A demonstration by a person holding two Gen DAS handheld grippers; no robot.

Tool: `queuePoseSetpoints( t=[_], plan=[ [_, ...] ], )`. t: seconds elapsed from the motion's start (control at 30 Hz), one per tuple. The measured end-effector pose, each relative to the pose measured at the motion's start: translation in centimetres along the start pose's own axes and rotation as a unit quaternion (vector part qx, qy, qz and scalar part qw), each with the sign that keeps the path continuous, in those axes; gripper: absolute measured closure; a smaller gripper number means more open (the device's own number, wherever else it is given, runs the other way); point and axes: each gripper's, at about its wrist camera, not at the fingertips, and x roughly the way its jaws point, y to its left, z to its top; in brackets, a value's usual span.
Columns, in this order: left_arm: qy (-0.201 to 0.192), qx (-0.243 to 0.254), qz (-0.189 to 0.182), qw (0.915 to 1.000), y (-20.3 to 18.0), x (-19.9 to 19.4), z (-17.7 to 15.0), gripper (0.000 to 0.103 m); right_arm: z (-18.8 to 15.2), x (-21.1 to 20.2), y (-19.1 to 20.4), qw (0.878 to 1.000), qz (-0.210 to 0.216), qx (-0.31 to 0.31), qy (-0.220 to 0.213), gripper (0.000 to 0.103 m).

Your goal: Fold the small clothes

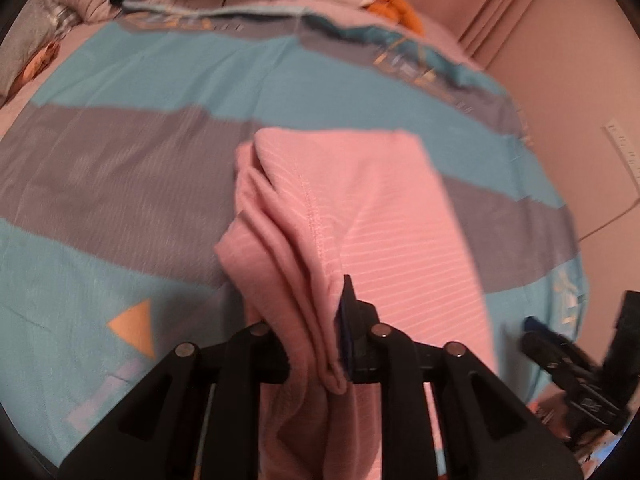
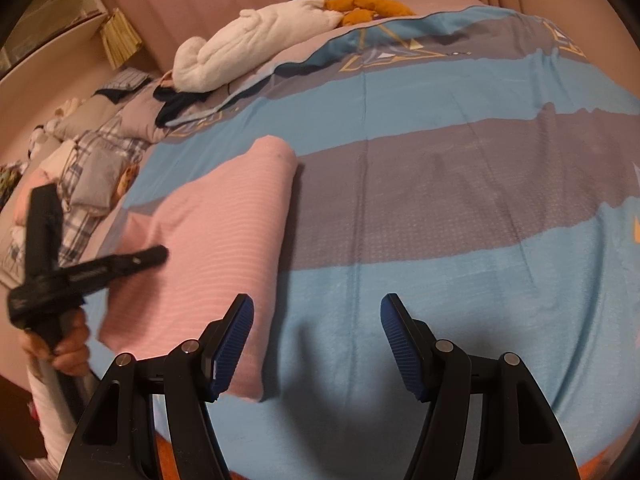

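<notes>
A pink ribbed garment (image 1: 360, 208) lies folded on the blue and grey bedspread (image 1: 120, 160). My left gripper (image 1: 320, 340) is shut on a bunched edge of it. The cloth folds over and hides the left finger, and only the right finger (image 1: 350, 320) shows. In the right wrist view the same pink garment (image 2: 224, 240) lies to the left, and a hand holds the left gripper (image 2: 80, 272) over its near left side. My right gripper (image 2: 316, 344) stands open just above the bedspread (image 2: 440, 184), its left finger (image 2: 232, 344) over the garment's near right edge, with nothing between its pads.
A white plush bundle (image 2: 256, 44) and an orange soft thing (image 2: 368, 6) lie at the head of the bed. A dark garment (image 2: 180, 106) and plaid pillows (image 2: 96, 164) sit at the far left. Pink curtains hang behind. The bedspread to the right of the garment is bare.
</notes>
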Motion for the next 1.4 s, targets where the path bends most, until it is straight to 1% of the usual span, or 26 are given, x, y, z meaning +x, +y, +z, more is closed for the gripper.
queuePoseSetpoints(
  t=[0.03, 0.17, 0.23, 0.27, 0.3, 0.33, 0.4, 0.5, 0.53, 0.57, 0.63, 0.73, 0.83, 0.93, 0.97, 1.0, 1.03, 1.07, 1.13, 1.23, 1.3, 1.4],
  plan=[
    [0.001, -0.005, 0.0, 1.0, 0.3, 0.2, -0.1, 0.079, -0.1, 0.2, 0.2, 1.0, -0.001, -0.003, 0.003, 0.037],
    [-0.002, -0.021, -0.009, 0.9997, 0.9, -0.8, -0.3, 0.069, -0.3, 0.6, 0.9, 1.0, 0.003, -0.013, 0.012, 0.037],
    [0.0, -0.026, -0.015, 0.9996, 1.1, -1.4, -0.6, 0.067, -0.3, 0.7, 1.2, 1.0, 0.007, -0.015, 0.015, 0.037],
    [0.002, -0.027, -0.021, 0.9994, 1.3, -1.7, -0.8, 0.064, -0.3, 0.8, 1.3, 1.0, 0.009, -0.017, 0.016, 0.037],
    [0.005, -0.027, -0.025, 0.9993, 1.5, -1.9, -1.1, 0.058, -0.3, 0.9, 1.3, 1.0, 0.011, -0.019, 0.017, 0.037],
    [0.008, -0.025, -0.027, 0.9993, 1.5, -2.0, -1.5, 0.056, -0.3, 1.0, 1.4, 0.999, 0.013, -0.022, 0.019, 0.037],
    [0.018, -0.027, -0.02, 0.9993, 1.7, -2.1, -2.4, 0.055, -0.4, 1.3, 1.7, 0.999, 0.016, -0.026, 0.024, 0.037],
    [0.025, -0.034, -0.025, 0.9988, 2.0, -2.3, -3.6, 0.054, -0.5, 1.8, 2.1, 0.999, 0.016, -0.033, 0.033, 0.037],
    [0.027, -0.035, -0.025, 0.9987, 2.0, -2.2, -3.9, 0.053, -0.6, 2.1, 2.1, 0.999, 0.016, -0.034, 0.036, 0.037],
    [0.03, -0.036, -0.02, 0.9987, 2.1, -2.1, -4.3, 0.049, -0.7, 2.2, 2.1, 0.999, 0.015, -0.035, 0.039, 0.037],
    [0.034, -0.031, -0.01, 0.9989, 2.1, -1.6, -5.0, 0.048, -0.8, 2.7, 2.1, 0.998, 0.009, -0.034, 0.047, 0.037],
    [0.026, -0.026, -0.005, 0.9993, 2.0, -1.2, -5.7, 0.045, -0.9, 2.9, 2.1, 0.998, 0.0, -0.031, 0.054, 0.037],
    [0.024, -0.023, -0.005, 0.9994, 1.9, -1.3, -5.6, 0.043, -0.8, 2.7, 2.2, 0.998, 0.001, -0.031, 0.054, 0.037],
    [0.028, -0.034, -0.02, 0.9988, 2.3, -1.9, -4.9, 0.041, -0.1, 2.3, 2.2, 0.998, 0.006, -0.034, 0.046, 0.037],
    [0.023, -0.04, -0.029, 0.9985, 2.6, -2.2, -4.6, 0.038, 0.3, 2.4, 2.3, 0.999, 0.009, -0.033, 0.042, 0.037],
    [0.016, -0.045, -0.037, 0.9982, 2.8, -2.5, -4.2, 0.033, 0.7, 2.5, 2.3, 0.999, 0.017, -0.03, 0.038, 0.037],
    [0.007, -0.05, -0.043, 0.9978, 3.0, -2.7, -4.0, 0.03, 1.1, 2.7, 2.3, 0.999, 0.025, -0.028, 0.037, 0.036],
    [-0.001, -0.056, -0.046, 0.9974, 3.2, -2.9, -3.7, 0.027, 1.5, 3.1, 2.4, 0.998, 0.032, -0.026, 0.038, 0.033],
    [-0.004, -0.06, -0.05, 0.997, 3.3, -2.8, -3.3, 0.026, 2.1, 4.0, 2.7, 0.998, 0.041, -0.024, 0.043, 0.033],
    [0.016, -0.069, -0.054, 0.996, 3.4, -1.5, -3.0, 0.026, 2.6, 5.5, 3.4, 0.997, 0.042, -0.028, 0.055, 0.033],
    [0.025, -0.074, -0.062, 0.995, 3.5, -0.6, -3.0, 0.026, 2.8, 6.4, 4.0, 0.996, 0.052, -0.032, 0.066, 0.033],
    [0.02, -0.073, -0.072, 0.9946, 3.4, -0.3, -3.1, 0.027, 2.9, 7.7, 4.5, 0.994, 0.065, -0.03, 0.081, 0.033]
  ],
)
